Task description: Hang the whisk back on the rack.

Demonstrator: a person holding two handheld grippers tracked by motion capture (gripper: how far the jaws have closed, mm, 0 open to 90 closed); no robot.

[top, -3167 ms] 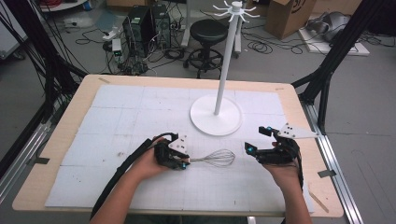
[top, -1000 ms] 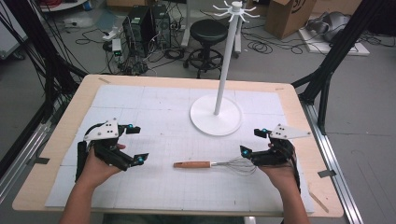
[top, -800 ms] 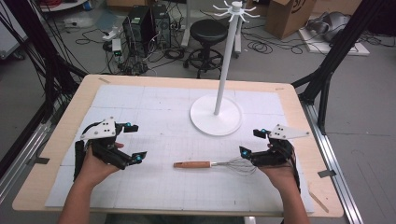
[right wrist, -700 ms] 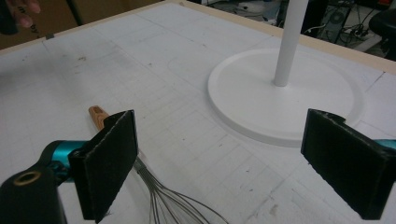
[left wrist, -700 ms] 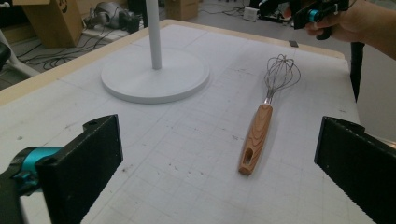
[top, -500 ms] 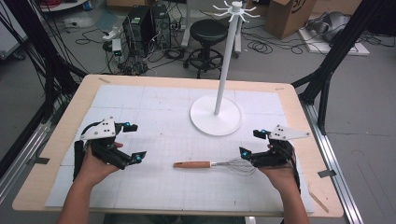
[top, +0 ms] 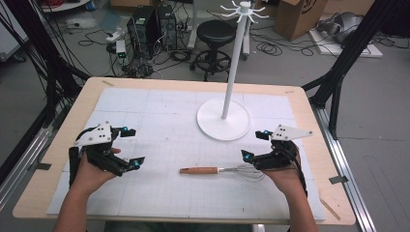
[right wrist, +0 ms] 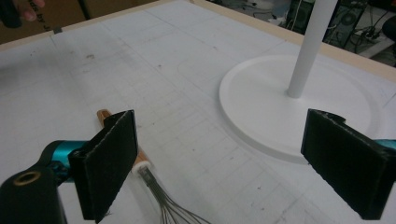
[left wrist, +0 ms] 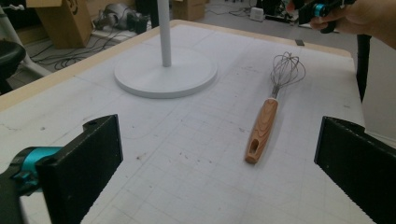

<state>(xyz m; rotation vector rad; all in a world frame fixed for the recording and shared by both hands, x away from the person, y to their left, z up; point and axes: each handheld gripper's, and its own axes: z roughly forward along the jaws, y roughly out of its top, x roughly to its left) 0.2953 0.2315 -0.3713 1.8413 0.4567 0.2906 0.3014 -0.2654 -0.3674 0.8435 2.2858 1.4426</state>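
A whisk [top: 220, 170] with a wooden handle and wire head lies flat on the white gridded mat, handle pointing left. My left gripper [top: 133, 146] hovers open at the table's left, well clear of the handle end; the left gripper view shows the whisk [left wrist: 265, 122] ahead between wide-apart jaws of my left gripper [left wrist: 219, 177]. My right gripper [top: 254, 145] is open just above the wire head. In the right gripper view the whisk [right wrist: 142, 167] passes behind the left jaw of my right gripper [right wrist: 229, 163], nothing held.
A white hook stand with a round base [top: 223, 119] rises behind the whisk at centre right; its base [left wrist: 166, 74] and base [right wrist: 299, 112] lie close ahead of both grippers. The wooden table edge [top: 193, 83] borders the mat. Beyond are a stool, computers and cables.
Three seconds ago my left gripper was at the whisk's handle mid-table; it has since drawn back to the left, open. The whisk now lies slightly farther right. Little has moved in the last second.
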